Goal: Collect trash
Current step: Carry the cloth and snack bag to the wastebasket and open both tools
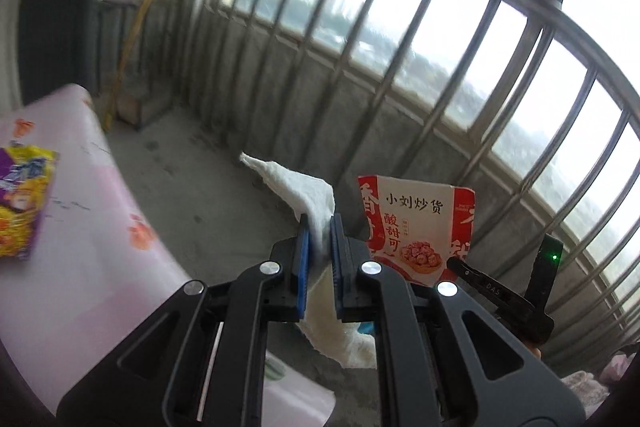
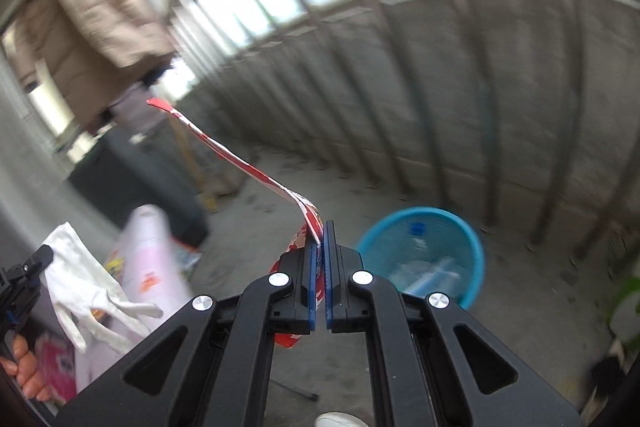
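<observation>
Black tongs (image 1: 319, 227), blue pads (image 1: 304, 263), silver screws (image 1: 270, 267).

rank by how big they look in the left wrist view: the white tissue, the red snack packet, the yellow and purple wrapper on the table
1. white tissue, though it sits closest to the camera in the left gripper, which inflates it.
2. red snack packet
3. yellow and purple wrapper, cut off by the frame edge, so its rank against the packet is unsure.

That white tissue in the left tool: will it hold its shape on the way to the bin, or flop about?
Likely floppy: the tissue droops on both sides of the left tool, with no stiffness showing. Probably very light, so it may flutter when moved. It looks crumpled and soft, so it could tear or slip if tugged; over the blue bin, it should simply drop when released.
</observation>
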